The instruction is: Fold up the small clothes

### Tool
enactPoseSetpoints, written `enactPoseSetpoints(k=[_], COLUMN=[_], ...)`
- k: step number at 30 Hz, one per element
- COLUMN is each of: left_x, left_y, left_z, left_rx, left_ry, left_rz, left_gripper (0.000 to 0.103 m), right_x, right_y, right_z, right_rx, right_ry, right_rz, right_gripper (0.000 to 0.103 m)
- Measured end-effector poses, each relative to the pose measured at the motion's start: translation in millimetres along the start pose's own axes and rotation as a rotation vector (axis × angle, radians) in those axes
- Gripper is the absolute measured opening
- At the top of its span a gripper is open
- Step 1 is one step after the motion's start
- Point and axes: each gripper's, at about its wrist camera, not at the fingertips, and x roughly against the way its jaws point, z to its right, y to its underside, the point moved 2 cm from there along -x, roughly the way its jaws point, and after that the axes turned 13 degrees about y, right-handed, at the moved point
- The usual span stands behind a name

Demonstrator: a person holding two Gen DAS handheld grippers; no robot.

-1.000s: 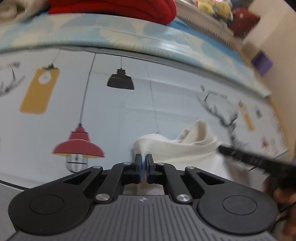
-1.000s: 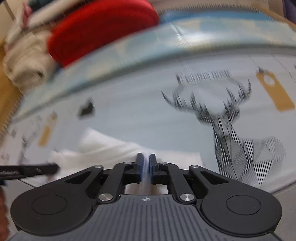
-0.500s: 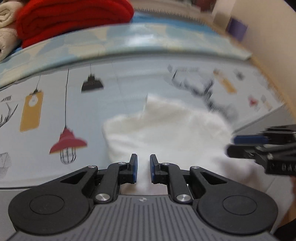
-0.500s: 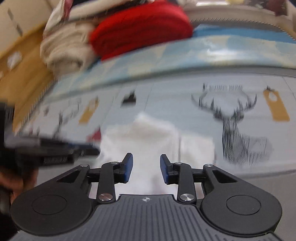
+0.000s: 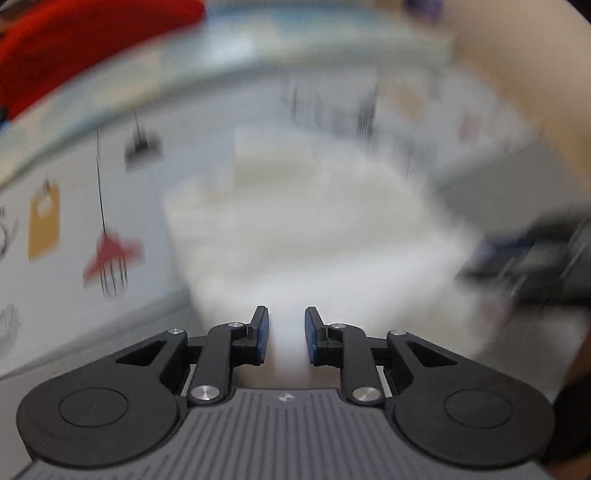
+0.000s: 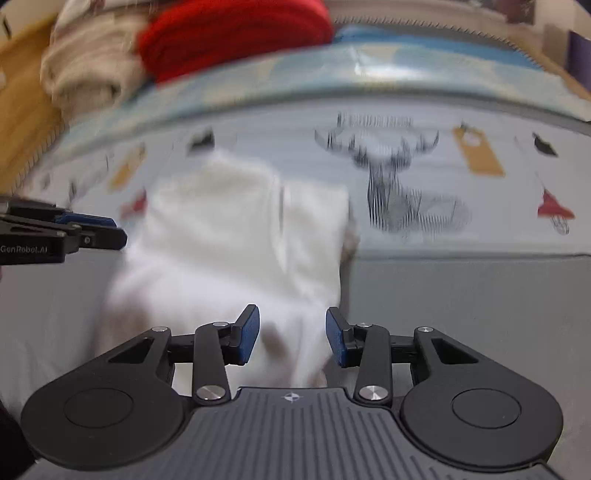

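On mat — white garment

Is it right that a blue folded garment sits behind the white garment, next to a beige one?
Not quite. The folded garment behind the white garment is red, not blue, as the right wrist view shows. It does sit next to a beige one.
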Motion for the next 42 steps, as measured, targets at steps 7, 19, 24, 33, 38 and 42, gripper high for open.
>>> enactPoseSetpoints(k=[7,19,24,33,38,42], left_x=[34.3,19.2,35.1,1.5,13.3,3.5], left_y=[1.0,31.6,32.5,50.8,37.1,30.5], left_z=[21.6,19.3,-15.0,-49.7,-60.5,-69.2], left_rx=[-0.064,0.048,0.282,0.601,0.68,0.734], left_ry=[0.019,-0.02,0.032,0.202,0.243,0.247], left_rz=[0.112,0.025,0.126,0.119,0.231,0.227], left_gripper=[0.024,0.074,0.082,0.075,0.078,0.079], right_x=[26.1,17.6,9.3,-8.6,-2.9,-5.7], right_y=[15.3,42.9,44.8,52.6,38.7,29.6], right_z=[-3.9,-6.9,4.8,11.2,21.4,27.3], right_rx=[0.004,-0.05,-0.118,-0.179,-0.254,-0.309], right_ry=[0.046,0.057,0.044,0.014,-0.021,-0.058], right_rz=[0.041,-0.023,-0.067,-0.142,-0.087,-0.087], right_gripper=[0.046,0.059,0.063,0.064,0.064,0.064])
